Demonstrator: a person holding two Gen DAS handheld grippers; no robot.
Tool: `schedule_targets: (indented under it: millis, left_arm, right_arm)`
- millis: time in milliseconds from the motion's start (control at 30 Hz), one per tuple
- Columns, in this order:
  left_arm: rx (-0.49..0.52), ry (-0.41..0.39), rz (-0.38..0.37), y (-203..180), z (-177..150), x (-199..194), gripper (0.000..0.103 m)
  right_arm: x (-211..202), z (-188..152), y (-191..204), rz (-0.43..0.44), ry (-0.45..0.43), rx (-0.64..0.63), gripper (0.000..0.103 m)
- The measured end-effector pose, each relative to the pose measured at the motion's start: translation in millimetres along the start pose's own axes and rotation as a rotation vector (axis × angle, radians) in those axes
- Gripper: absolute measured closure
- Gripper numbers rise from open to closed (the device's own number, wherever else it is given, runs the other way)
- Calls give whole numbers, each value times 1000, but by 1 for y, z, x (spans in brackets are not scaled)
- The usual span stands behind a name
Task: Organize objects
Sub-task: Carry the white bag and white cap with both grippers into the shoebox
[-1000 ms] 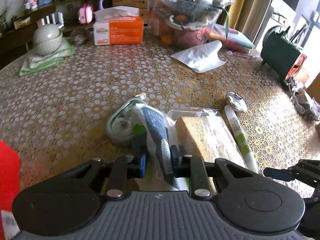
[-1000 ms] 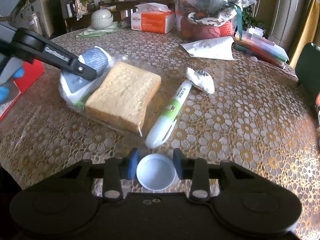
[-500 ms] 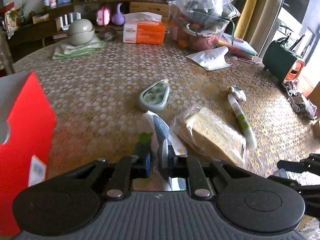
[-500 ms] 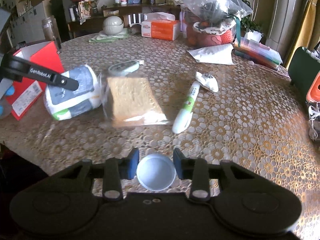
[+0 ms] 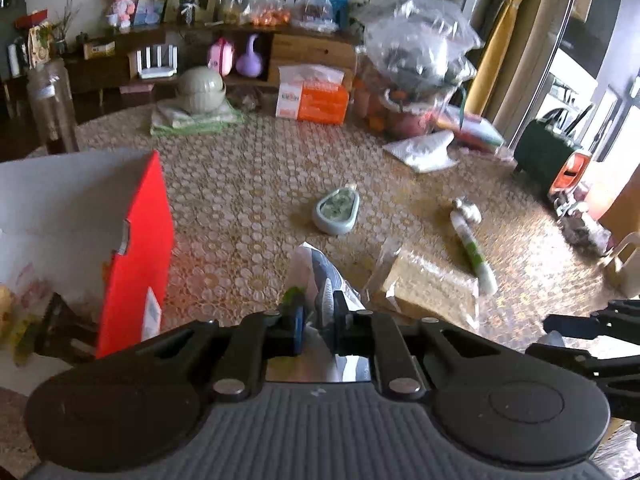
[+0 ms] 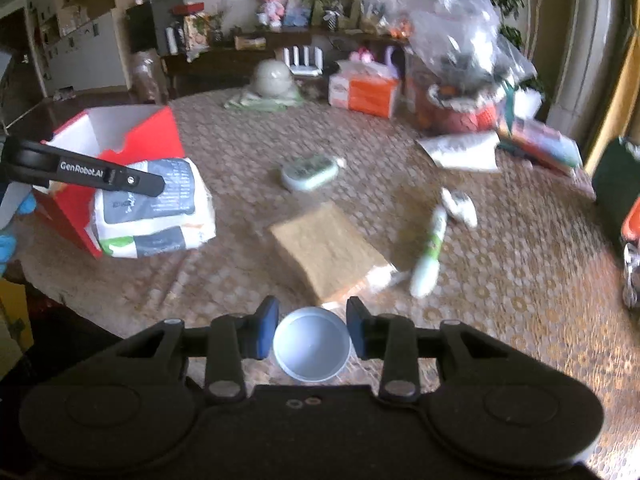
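Left gripper jaws clamped tight on the thin edge of a soft wipes pack. The pack hangs clear of the table, right beside the open red box; likely going in there. Edge pinch makes sense: floppy pack, little else to grab.

Right gripper jaws partly spread, pinching a small white cup by its sides, mouth facing the camera, off the table.

Bagged bread, pen and green case are still loose on the table.
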State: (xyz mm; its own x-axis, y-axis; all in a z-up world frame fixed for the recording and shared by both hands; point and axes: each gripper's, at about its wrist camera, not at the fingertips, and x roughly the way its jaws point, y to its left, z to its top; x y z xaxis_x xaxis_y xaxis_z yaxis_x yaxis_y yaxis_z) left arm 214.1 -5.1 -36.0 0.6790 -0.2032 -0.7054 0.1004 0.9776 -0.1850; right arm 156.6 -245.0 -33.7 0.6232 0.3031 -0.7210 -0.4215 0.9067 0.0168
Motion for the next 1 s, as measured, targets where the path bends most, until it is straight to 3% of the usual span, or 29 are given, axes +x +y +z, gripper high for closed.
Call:
schedule_targets:
  millis: [500, 1000]
  left_arm:
    - [-3, -126, 4, 42, 13, -72, 91]
    - [-48, -179, 110, 129, 18, -113, 91]
  right_arm:
    - [-22, 60, 84, 57, -103, -158, 66]
    - [19, 120, 172, 154, -113, -278, 66]
